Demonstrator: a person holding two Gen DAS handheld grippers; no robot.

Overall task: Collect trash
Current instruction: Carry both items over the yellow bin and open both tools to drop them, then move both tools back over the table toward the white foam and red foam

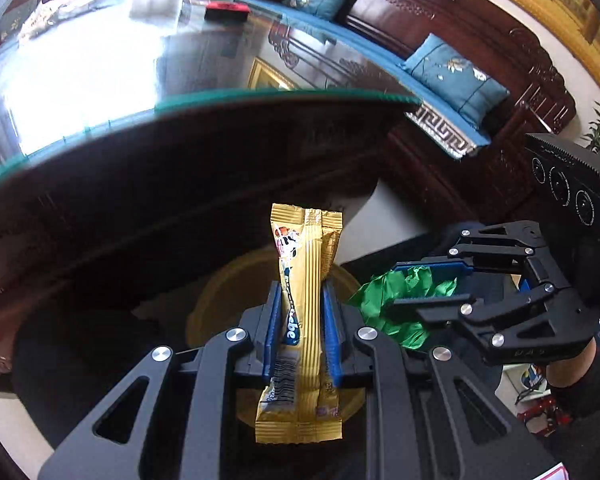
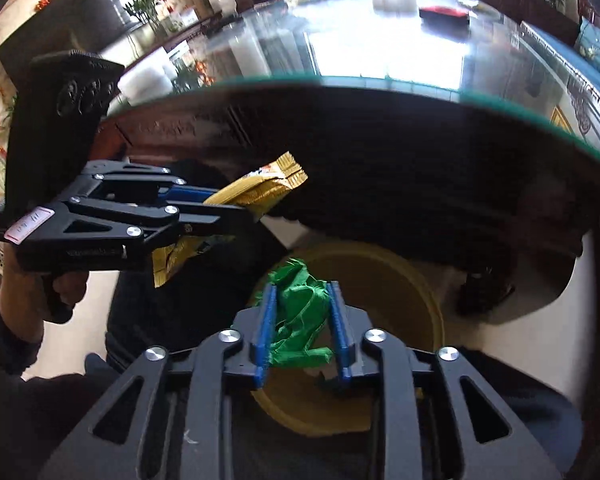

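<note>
1. The left gripper (image 1: 299,334) is clamped on a gold wrapper (image 1: 304,280); the wrapper's long axis runs along the fingers, both ends sticking out.
2. The right gripper (image 2: 302,332) has green paper (image 2: 300,316) between its pads; whether they press on it I cannot tell.
3. Both pieces hang beside the table edge (image 2: 340,80), above the yellow bin (image 2: 404,280).
4. The green paper sits straight over the bin mouth, so the right hand looks nearer to dropping.
</note>
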